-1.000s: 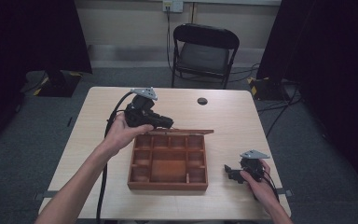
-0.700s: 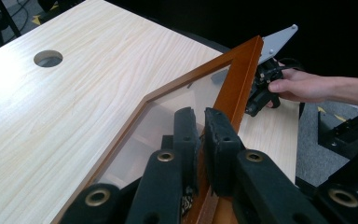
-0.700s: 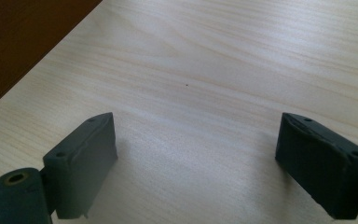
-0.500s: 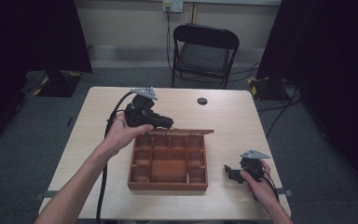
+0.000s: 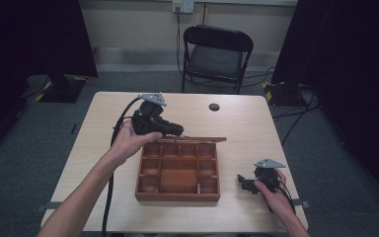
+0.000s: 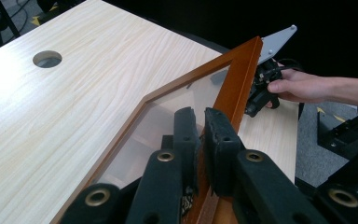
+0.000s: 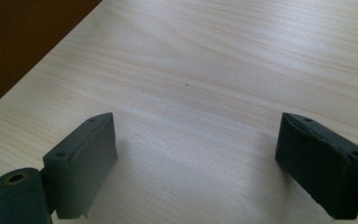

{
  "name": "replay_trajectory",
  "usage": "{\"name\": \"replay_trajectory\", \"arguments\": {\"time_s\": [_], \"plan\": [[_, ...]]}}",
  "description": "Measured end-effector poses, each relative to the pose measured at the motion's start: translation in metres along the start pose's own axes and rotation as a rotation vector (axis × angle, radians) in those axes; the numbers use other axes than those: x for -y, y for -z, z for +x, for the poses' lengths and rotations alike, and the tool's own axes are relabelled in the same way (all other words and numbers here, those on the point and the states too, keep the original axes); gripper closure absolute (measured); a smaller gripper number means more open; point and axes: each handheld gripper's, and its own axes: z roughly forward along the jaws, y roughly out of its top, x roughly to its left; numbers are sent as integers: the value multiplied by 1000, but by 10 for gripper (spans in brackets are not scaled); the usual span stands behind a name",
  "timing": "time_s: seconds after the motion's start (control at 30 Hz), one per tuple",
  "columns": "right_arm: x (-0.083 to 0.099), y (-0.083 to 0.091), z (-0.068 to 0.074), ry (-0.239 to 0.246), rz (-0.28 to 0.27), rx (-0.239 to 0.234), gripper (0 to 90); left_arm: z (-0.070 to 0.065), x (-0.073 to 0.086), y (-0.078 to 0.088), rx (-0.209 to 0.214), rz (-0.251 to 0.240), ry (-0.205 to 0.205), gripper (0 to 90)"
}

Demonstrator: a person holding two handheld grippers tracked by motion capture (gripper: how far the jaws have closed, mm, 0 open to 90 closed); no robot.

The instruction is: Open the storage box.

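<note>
Left gripper (image 5: 175,132), at eleven o'clock of the wooden box (image 5: 178,170), clamped on the wooden frame of the glass lid (image 6: 235,88), holding that lid raised on edge along the box's twelve o'clock side. Right gripper (image 5: 243,181), at four o'clock of the box, resting low over the table (image 5: 246,123) with jaws spread wide, nothing between them. Box itself sitting mid-table, compartments uncovered. Cable hole (image 5: 213,106) at one o'clock.

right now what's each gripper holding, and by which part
The left gripper is shut on the lid, clamping its wooden frame. The right gripper is open and holds nothing.
</note>
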Motion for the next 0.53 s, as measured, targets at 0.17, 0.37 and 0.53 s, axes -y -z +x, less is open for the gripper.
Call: {"name": "replay_trajectory", "arguments": {"time_s": [0.17,0.37,0.53], "plan": [[0,0,0,0,0,0,114,0,0,0,1,-2,0,838],[0,0,0,0,0,0,114,0,1,0,0,-6,3,838],[0,0,0,1,0,-1,114,0,1,0,2,-3,1,838]]}}
